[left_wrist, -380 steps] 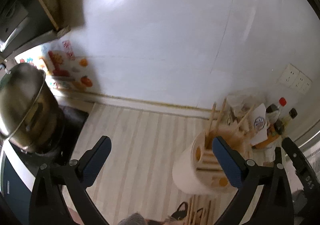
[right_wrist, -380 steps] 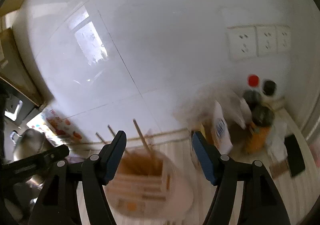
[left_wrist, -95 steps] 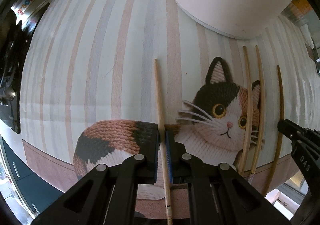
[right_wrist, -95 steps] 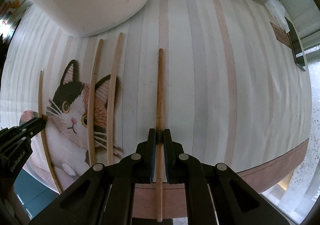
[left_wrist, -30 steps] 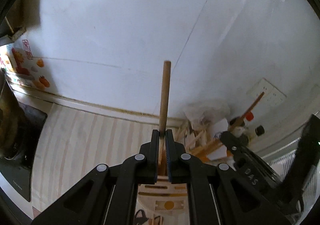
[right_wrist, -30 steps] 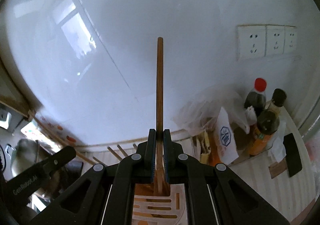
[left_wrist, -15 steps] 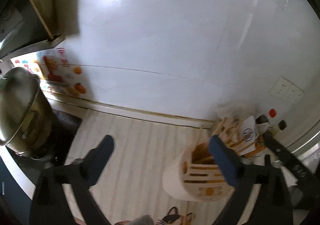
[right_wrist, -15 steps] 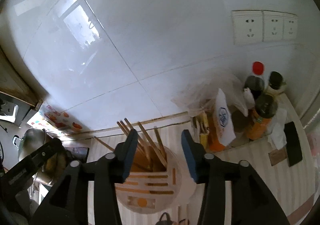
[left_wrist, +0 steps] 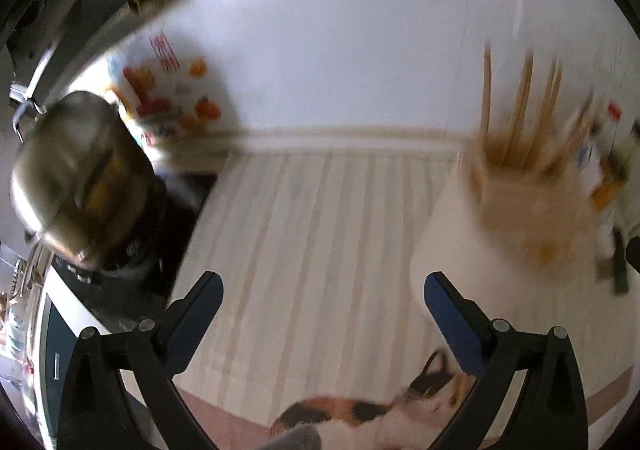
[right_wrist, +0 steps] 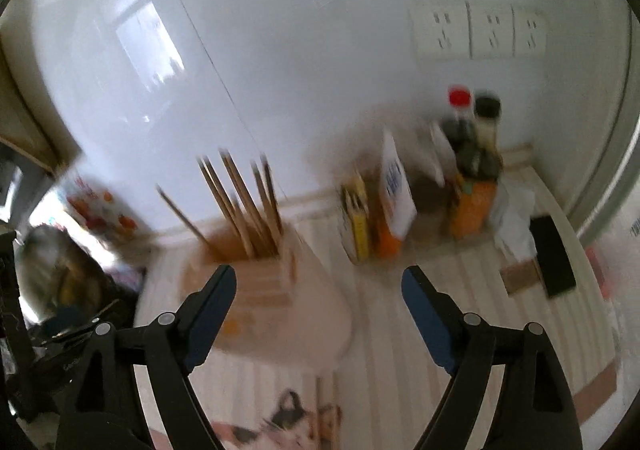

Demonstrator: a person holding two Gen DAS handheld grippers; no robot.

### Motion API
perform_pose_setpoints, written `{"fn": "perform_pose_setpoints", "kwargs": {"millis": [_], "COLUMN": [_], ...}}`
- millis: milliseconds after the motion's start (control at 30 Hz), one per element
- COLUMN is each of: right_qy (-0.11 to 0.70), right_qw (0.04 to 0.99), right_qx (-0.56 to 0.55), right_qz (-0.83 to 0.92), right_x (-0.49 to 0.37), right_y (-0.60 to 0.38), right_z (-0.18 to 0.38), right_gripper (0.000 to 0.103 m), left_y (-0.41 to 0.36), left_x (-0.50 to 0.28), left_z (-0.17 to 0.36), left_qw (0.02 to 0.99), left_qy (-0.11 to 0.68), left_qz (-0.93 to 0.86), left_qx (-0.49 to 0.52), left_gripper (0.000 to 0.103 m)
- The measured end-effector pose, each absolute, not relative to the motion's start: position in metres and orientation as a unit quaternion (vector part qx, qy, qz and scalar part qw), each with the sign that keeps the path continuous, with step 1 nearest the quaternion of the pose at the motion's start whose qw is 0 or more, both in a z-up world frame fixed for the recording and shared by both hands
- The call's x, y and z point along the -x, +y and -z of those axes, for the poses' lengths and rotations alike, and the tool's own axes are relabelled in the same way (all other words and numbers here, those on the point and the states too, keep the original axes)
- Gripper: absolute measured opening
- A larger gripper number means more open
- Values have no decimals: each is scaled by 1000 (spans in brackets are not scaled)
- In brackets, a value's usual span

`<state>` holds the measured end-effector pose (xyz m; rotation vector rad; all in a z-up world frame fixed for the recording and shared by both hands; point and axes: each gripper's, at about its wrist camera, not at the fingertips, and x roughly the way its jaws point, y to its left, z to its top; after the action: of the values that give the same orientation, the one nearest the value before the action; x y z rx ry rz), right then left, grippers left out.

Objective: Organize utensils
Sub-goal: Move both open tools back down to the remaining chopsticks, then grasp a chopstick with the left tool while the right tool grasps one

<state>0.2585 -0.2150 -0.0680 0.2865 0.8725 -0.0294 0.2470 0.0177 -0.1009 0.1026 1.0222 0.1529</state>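
The chopsticks (right_wrist: pixel 240 206) stand bunched in the round utensil holder (right_wrist: pixel 272 290), leaning toward the white tiled wall (right_wrist: pixel 280 50); the holder sits on the striped mat (left_wrist: pixel 320 230) near the wall. A second ago each gripper clamped one chopstick above the holder. Now the left gripper (left_wrist: pixel 322 304) and the right gripper (right_wrist: pixel 318 300) have both just been opening, their jaws stand wide apart, and nothing is between them. Both sticks appear to have gone into the holder, so that pair looks done.

Both views tilt down toward the mat's cat picture (left_wrist: pixel 380 414). In the right wrist view a thin pale-wood strip beside the cat may be another chopstick; blur leaves it uncertain.

Around the holder, the room is uneven. To its left the mat lies bare up to the steel pot (left_wrist: pixel 76 174) on the dark cooktop (left_wrist: pixel 160 242). To its right stand the packets (right_wrist: pixel 384 206), the sauce bottles (right_wrist: pixel 472 154) and a black phone-like slab (right_wrist: pixel 554 258), so that side is tight. The mat's near edge runs just under the grippers.
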Motion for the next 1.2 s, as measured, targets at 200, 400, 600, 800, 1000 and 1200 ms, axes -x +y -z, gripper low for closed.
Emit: {"fn": "perform_pose_setpoints", "kwargs": {"millis": [200, 400, 600, 800, 1000, 1200], "right_qy": [522, 609, 648, 664, 660, 651], "right_qw": [840, 779, 752, 744, 749, 753], "right_qx": [-143, -149, -117, -76, -44, -59], "right_qz": [23, 23, 13, 15, 33, 69], "right_x": [-234, -217, -213, -209, -205, -188], "right_y": [-215, -205, -180, -161, -164, -209], "right_z": [155, 241, 284, 300, 298, 288], "right_gripper": [86, 72, 54, 34, 6, 6], "left_y": [20, 16, 14, 13, -8, -51], "left_x": [-223, -207, -202, -199, -200, -204], "left_z": [189, 250, 276, 279, 268, 265], "left_qw": [817, 780, 763, 763, 772, 765], "left_qy": [565, 612, 633, 637, 628, 637], "left_qz": [-83, -81, -75, -59, -20, 51], "left_qx": [-75, -97, -106, -95, -93, -85], "left_gripper": [103, 103, 103, 103, 102, 96]}}
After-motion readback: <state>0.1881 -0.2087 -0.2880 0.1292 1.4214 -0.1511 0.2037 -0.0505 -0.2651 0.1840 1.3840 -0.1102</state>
